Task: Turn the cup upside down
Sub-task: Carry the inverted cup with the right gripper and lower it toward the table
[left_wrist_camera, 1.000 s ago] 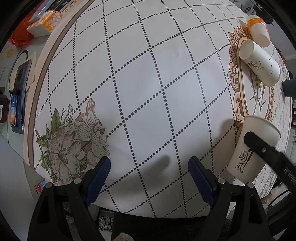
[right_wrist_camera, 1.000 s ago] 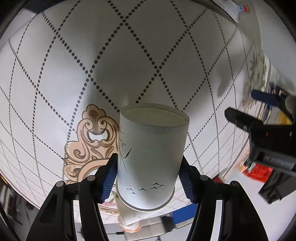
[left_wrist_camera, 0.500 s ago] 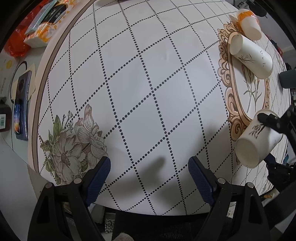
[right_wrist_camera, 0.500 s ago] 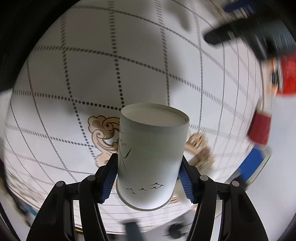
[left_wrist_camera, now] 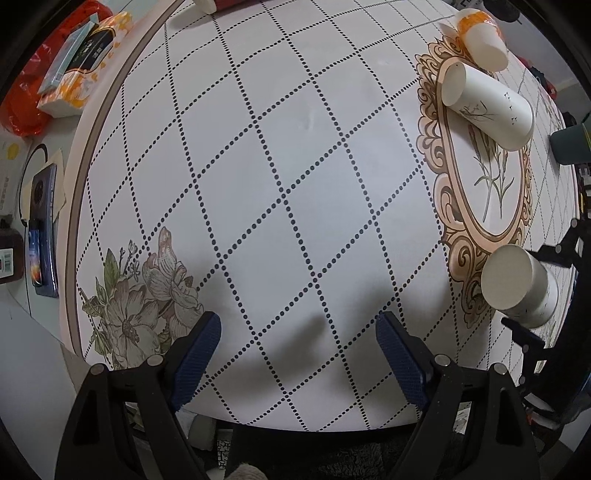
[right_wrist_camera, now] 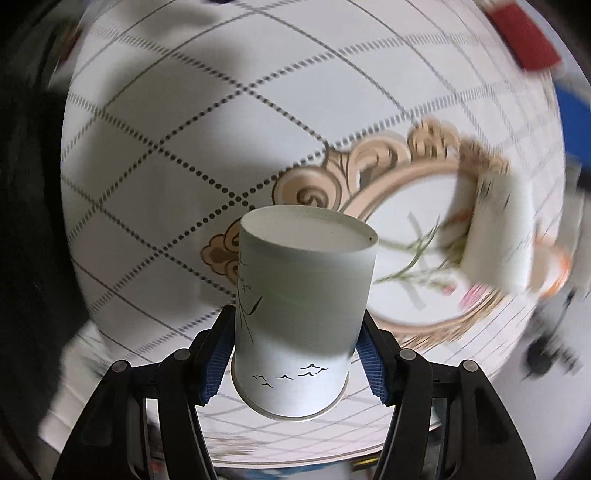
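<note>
Right gripper [right_wrist_camera: 295,354] pinching a white paper cup [right_wrist_camera: 301,314] between 2 blue pads [right_wrist_camera: 216,363], flat base pointing away from the camera, held above the patterned tablecloth [right_wrist_camera: 166,147] near its ornate oval frame print. Left gripper [left_wrist_camera: 297,349] spread wide over the cloth, holding nothing. Farther off, a second cup [left_wrist_camera: 487,105] lying on its side, an orange-banded cup [left_wrist_camera: 480,35] just beyond it.

Left claw [left_wrist_camera: 298,345] fills the lower frame, its blue-padded fingers spread wide apart. Right claw [right_wrist_camera: 293,352], lower centre, is clamped on a cup [right_wrist_camera: 303,295].
</note>
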### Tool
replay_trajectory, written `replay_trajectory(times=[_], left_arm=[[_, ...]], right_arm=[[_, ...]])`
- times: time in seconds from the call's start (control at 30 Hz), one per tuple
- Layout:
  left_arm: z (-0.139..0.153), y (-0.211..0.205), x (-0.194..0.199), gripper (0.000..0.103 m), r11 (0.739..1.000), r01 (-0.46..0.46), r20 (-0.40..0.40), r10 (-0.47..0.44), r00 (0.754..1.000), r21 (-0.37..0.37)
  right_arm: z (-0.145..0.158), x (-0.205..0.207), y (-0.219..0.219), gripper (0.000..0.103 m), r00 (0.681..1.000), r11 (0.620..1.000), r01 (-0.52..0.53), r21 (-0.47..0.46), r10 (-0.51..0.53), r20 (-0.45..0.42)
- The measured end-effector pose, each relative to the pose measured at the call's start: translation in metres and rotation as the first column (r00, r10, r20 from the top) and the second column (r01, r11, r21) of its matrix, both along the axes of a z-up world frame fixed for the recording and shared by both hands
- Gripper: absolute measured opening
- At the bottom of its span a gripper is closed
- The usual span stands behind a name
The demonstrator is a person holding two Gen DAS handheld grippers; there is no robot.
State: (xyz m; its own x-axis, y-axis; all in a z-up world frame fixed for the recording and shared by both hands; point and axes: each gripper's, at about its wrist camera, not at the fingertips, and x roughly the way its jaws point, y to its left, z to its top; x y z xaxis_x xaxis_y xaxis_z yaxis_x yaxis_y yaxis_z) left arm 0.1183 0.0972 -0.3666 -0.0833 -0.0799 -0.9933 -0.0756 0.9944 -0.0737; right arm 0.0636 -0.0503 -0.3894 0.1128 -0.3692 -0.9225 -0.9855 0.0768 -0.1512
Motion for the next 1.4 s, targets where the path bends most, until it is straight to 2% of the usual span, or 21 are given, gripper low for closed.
replay_trajectory(times=[0.1,0.17,0.27,0.4,0.6,0.67,0.73,1.0,1.07,1.27,1.33,1.4], left_arm=[[-0.003,-0.004,0.007,0.086,1.0,0.006,0.002,-0.006,1.0,0.0],[-0.003,-0.008,0.01,0.086,1.0,0.009,0.002,-0.009,1.0,0.0],[-0.003,-0.01,0.011,0.086,1.0,0.014,0.003,-0.014,1.0,-0.002],[-0.002,-0.017,0.014,0.086,1.0,0.023,0.005,-0.023,1.0,-0.005],[-0.006,-0.024,0.018,0.086,0.999,0.032,0.003,-0.032,0.999,-0.005],[-0.006,-0.028,0.019,0.086,0.999,0.035,0.004,-0.035,0.999,-0.004],[-0.004,-0.031,0.02,0.086,0.999,0.039,0.005,-0.039,0.999,-0.003],[-0.001,-0.039,0.021,0.086,0.999,0.039,0.003,-0.039,0.999,-0.001],[-0.003,-0.04,0.02,0.086,0.999,0.039,0.001,-0.039,0.999,-0.002],[-0.006,-0.044,0.015,0.086,0.999,0.042,0.0,-0.042,0.999,-0.001],[-0.006,-0.048,0.013,0.086,0.999,0.044,-0.001,-0.044,0.999,0.0],[-0.015,-0.04,0.009,0.086,0.999,0.047,-0.001,-0.047,0.999,0.001]], right_arm=[[-0.001,0.012,-0.009,0.065,0.986,0.987,0.163,0.004,-0.163,-0.042],[-0.004,0.022,-0.016,0.065,0.962,0.964,0.267,-0.005,-0.266,-0.058],[-0.005,0.039,-0.024,0.065,0.929,0.932,0.363,-0.003,-0.362,-0.075],[-0.007,0.057,-0.037,0.065,0.863,0.87,0.493,-0.02,-0.492,-0.112],[-0.012,0.071,-0.06,0.065,0.769,0.785,0.616,-0.07,-0.618,-0.162],[-0.015,0.076,-0.07,0.065,0.718,0.739,0.667,-0.098,-0.672,-0.18],[-0.018,0.085,-0.081,0.065,0.685,0.709,0.696,-0.114,-0.703,-0.189],[-0.027,0.127,-0.105,0.07,0.629,0.656,0.739,-0.151,-0.753,-0.194],[-0.03,0.139,-0.092,0.082,0.618,0.646,0.748,-0.15,-0.761,-0.195],[-0.027,0.173,-0.091,0.083,0.59,0.613,0.782,-0.117,-0.787,-0.179],[-0.025,0.182,-0.093,0.082,0.589,0.608,0.787,-0.101,-0.791,-0.167],[-0.023,0.19,-0.095,0.074,0.58,0.597,0.798,-0.083,-0.798,-0.164]])
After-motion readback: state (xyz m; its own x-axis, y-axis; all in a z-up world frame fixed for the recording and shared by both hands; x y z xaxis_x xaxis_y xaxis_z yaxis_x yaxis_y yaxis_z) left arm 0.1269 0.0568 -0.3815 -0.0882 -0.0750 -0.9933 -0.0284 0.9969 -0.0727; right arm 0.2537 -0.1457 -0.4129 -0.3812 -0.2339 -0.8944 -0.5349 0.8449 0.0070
